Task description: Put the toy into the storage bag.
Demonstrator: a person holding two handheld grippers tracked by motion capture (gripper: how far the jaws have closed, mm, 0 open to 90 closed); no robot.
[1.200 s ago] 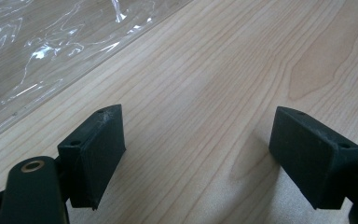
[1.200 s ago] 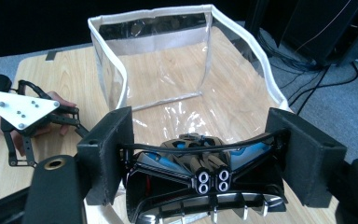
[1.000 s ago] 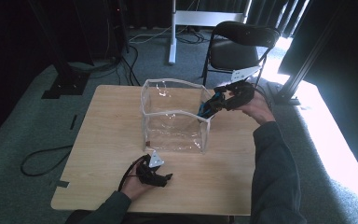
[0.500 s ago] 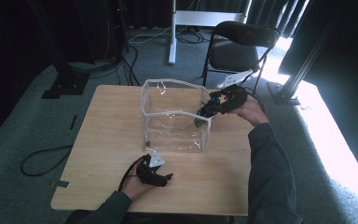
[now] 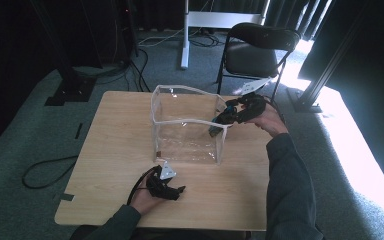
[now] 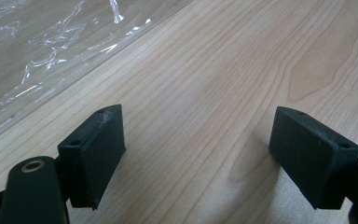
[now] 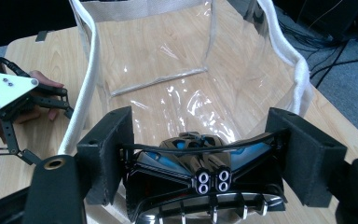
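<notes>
**Over the bag's rim: right gripper lower than a second ago**

At the table's (image 5: pixel 110 150) far right, the right gripper (image 5: pixel 228 116) has sunk a little since the earlier frame and now reaches over the white-edged rim of the clear plastic bag (image 5: pixel 187 125), which stands open and upright mid-table. The left gripper (image 5: pixel 167 189) has stayed put on the wood just in front of the bag, its jaws spread with nothing between them.

Behind the table stand a folding chair (image 5: pixel 260 50) and a white stand (image 5: pixel 215 20); cables lie on the carpet. The bag's near right wall is between the toy and the bag's floor.

The right gripper view shows what the high view leaves too small to read: the jaws grasp a black-and-blue toy car (image 7: pixel 200 177) across its width, above the bag's mouth. The left gripper view shows bare wood and the bag's crinkled edge.
</notes>
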